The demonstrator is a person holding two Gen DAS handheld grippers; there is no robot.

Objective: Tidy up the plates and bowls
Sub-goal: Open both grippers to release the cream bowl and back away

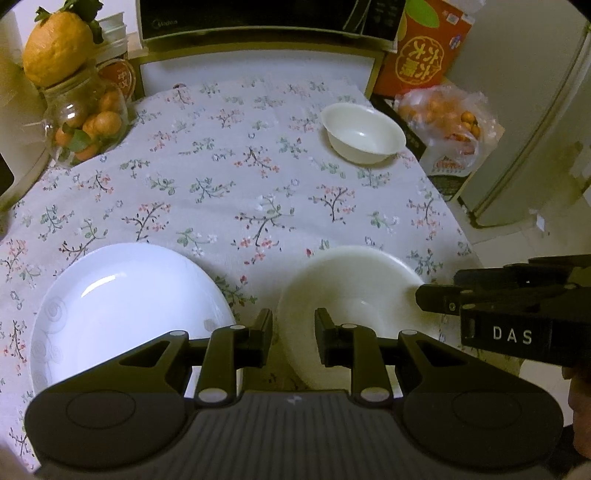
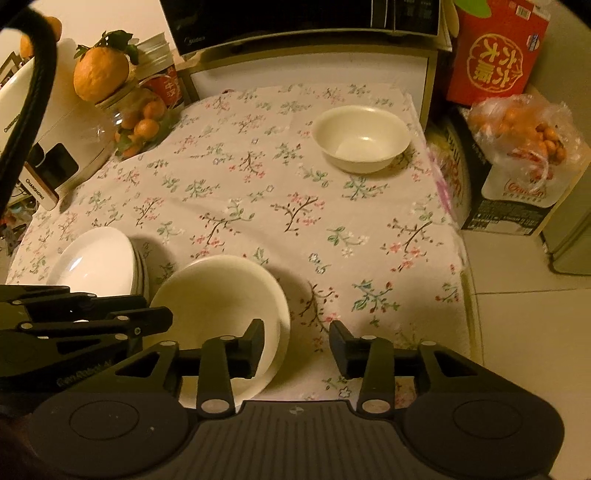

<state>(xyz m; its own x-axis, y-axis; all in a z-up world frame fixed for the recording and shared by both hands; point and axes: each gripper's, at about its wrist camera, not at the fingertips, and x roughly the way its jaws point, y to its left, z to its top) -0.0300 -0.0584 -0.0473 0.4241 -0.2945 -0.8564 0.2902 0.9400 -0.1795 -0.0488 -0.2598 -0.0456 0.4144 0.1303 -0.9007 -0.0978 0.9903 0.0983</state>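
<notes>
A cream bowl (image 1: 354, 284) (image 2: 218, 299) sits at the near edge of the flowered tablecloth (image 1: 240, 184). My left gripper (image 1: 293, 332) straddles its left rim, one finger outside and one inside, with the pads apart from the rim. My right gripper (image 2: 297, 347) stands open over the bowl's right rim, its left finger (image 2: 255, 343) above the inside and the other outside. Each gripper shows in the other's view: the right gripper (image 1: 436, 299) and the left gripper (image 2: 155, 317). A stack of white plates (image 1: 129, 306) (image 2: 96, 258) lies just left of the bowl. A second cream bowl (image 1: 364, 133) (image 2: 362, 138) stands at the far right.
A glass jar of oranges (image 1: 85, 122) and a white appliance (image 2: 48, 147) crowd the far left. A microwave (image 1: 258, 18) stands at the back. A red box (image 1: 424, 48) and a bag of oranges (image 2: 524, 140) sit beyond the table's right edge, with tiled floor below.
</notes>
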